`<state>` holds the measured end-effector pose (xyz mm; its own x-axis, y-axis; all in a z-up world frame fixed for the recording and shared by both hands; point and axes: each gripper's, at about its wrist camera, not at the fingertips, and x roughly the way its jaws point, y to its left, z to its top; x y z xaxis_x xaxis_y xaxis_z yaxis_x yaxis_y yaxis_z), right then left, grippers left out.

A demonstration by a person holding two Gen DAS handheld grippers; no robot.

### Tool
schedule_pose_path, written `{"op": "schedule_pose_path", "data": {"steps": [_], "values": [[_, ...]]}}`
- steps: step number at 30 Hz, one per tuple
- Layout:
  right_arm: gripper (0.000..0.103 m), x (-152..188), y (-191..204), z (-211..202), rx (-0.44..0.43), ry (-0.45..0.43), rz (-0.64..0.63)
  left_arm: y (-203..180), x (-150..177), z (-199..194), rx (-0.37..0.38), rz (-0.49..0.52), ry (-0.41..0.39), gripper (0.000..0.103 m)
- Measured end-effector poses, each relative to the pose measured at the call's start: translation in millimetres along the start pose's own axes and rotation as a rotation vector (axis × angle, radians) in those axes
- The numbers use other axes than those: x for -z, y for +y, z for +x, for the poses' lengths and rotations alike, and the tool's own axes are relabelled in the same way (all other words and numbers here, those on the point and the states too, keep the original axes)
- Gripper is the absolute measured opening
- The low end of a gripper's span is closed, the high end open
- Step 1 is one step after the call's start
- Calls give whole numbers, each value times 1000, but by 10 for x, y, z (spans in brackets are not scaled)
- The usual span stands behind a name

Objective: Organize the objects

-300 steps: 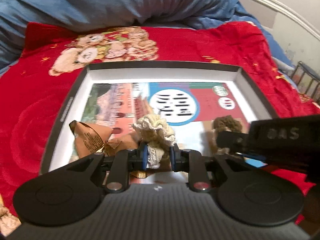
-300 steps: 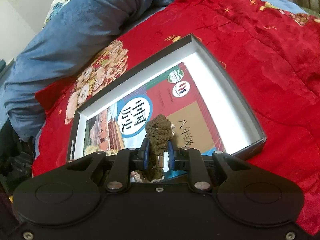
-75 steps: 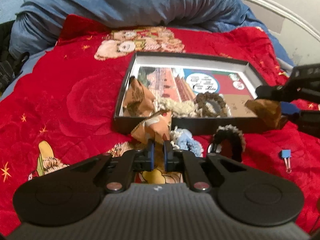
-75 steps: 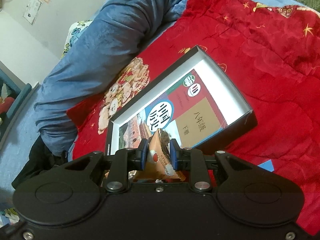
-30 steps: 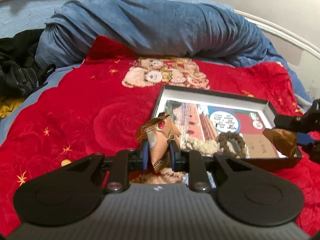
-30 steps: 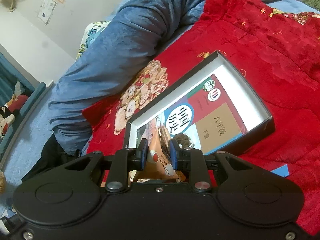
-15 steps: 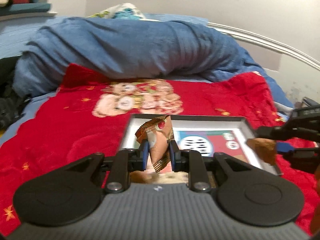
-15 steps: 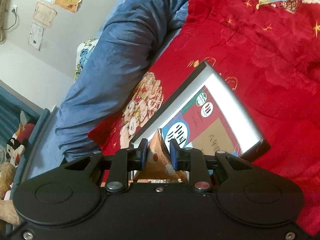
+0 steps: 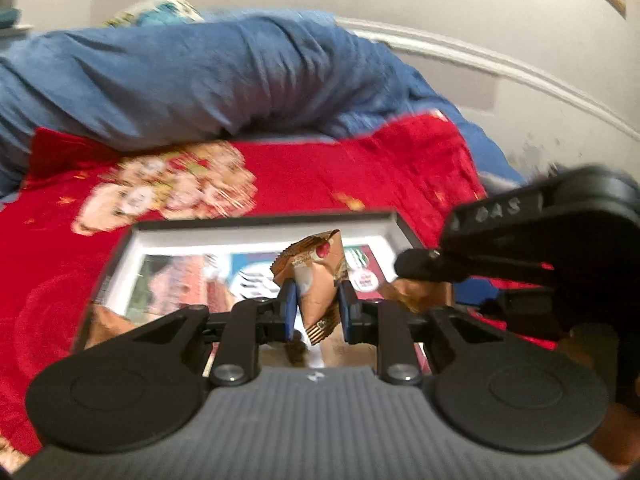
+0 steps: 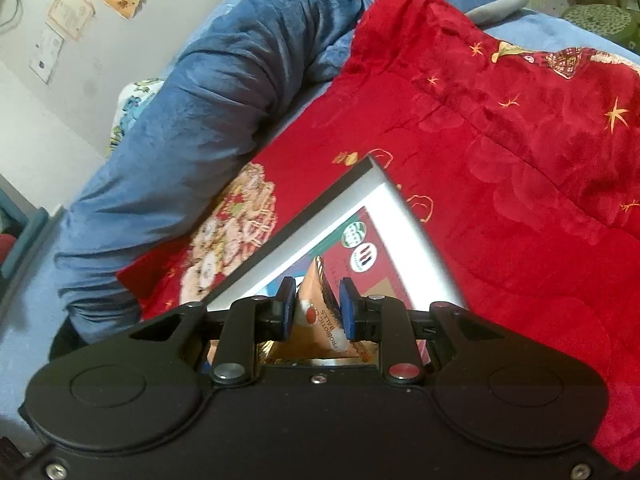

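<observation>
In the left wrist view, the left gripper [image 9: 318, 306] has its jaws clenched on a brown snack pack [image 9: 318, 276], which stands up between the blue pads. The pack is in the air over the box [image 9: 256, 236], a flat black box with white inner walls that lies on the red blanket [image 9: 320, 172]. A picture book [image 9: 224, 276] covers the floor of the box. Another brown pack [image 9: 106, 326] lies in the near left corner of the box. The right gripper [image 9: 424, 280] comes in from the right side, just beside the left one, with a brown pack [image 9: 418, 294] in its jaws. A blue blanket [image 9: 192, 80] is bunched up on the far side of the bed. In the right wrist view, the right gripper [image 10: 318, 306] has its jaws clenched on an orange-brown pack [image 10: 320, 312] with a red dot on it. The box [image 10: 404, 232] sits just past the jaws, and the book [image 10: 360, 248] shows inside it. The red blanket [image 10: 520, 160] is to the right and the blue blanket [image 10: 200, 100] is far to the left.
</observation>
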<state>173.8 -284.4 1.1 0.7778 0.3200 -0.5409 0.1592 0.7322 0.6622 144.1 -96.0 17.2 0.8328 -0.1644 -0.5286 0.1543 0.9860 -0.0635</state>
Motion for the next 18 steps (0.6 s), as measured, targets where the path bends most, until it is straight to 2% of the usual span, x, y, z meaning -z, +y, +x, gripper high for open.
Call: {"op": "schedule_pose_path", "data": {"steps": [4,9,18], "values": [[23,26,-106,177,19,49,55,-49,114,168,35,50,32,25],[23,70,-114,246,64,45,44,-70,244,252,56,64,53,25],[23,186,-20,300,117,55,-24,102,319,328,12,27,93,25]]}}
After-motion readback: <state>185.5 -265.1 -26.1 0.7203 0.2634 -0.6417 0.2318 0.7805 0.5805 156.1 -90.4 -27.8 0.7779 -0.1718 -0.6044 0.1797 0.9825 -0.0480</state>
